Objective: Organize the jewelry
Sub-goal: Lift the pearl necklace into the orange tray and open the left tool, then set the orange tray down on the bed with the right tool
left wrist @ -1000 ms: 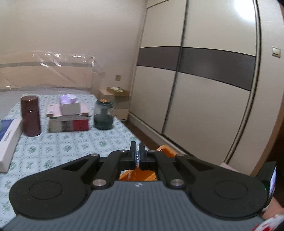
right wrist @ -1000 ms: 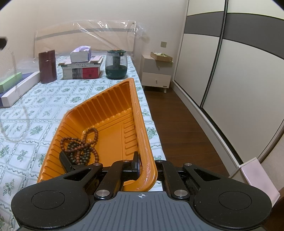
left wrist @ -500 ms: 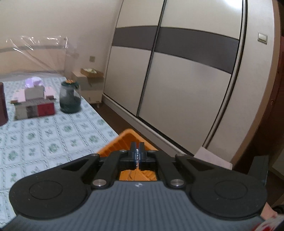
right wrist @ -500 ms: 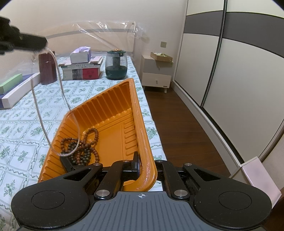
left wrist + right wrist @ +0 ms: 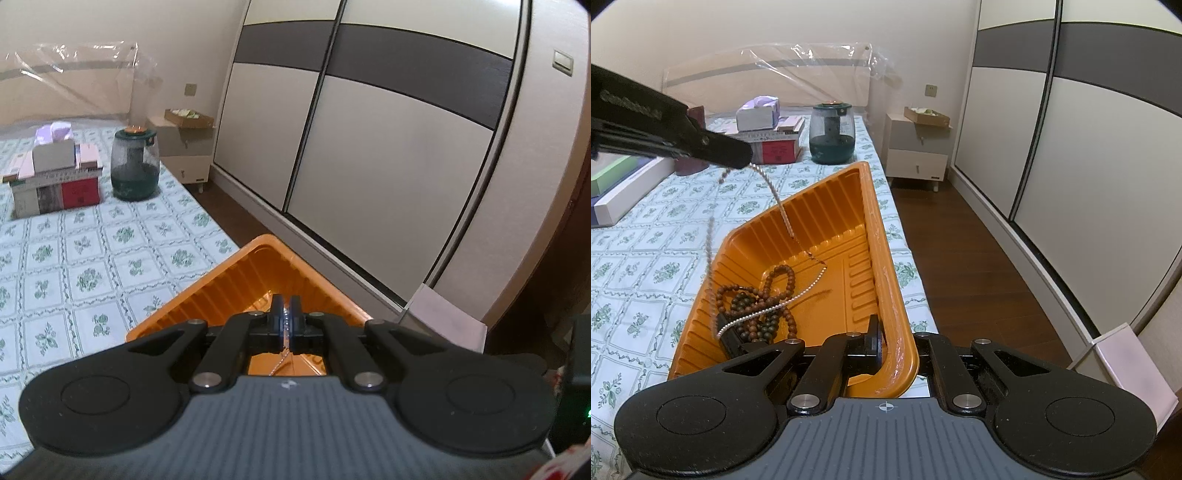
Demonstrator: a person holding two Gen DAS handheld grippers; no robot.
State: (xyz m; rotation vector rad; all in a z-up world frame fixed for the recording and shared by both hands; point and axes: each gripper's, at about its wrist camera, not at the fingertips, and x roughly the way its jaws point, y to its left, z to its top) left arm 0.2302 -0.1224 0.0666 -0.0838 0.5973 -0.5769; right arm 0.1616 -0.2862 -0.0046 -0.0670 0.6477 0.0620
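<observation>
An orange ribbed tray [image 5: 883, 236] lies at the bed's right edge, and my right gripper [image 5: 883, 334] is shut on the rim of its near corner. Brown and dark green wooden bead strings [image 5: 755, 295] lie piled in the tray's near left part. My left gripper [image 5: 743, 157] reaches in from the left above the tray, shut on a silver bead chain [image 5: 775, 195]. The chain hangs down in a loop whose lower part rests across the wooden beads. In the left wrist view the chain [image 5: 284, 320] shows between the closed fingers of the left gripper [image 5: 285, 304], over the tray [image 5: 221, 291].
On the flowered bed cover stand a dark green glass jar [image 5: 833, 134], a stack of books with a tissue box [image 5: 768, 138], a dark red canister [image 5: 694, 164] and a long white box [image 5: 631, 188]. A nightstand [image 5: 918, 153], wooden floor and sliding wardrobe doors [image 5: 1071, 147] lie to the right.
My left gripper has swung right and down over the tray with the chain. The chain's loop has gone from hanging free to lying on the wooden beads. The right gripper has not moved.
</observation>
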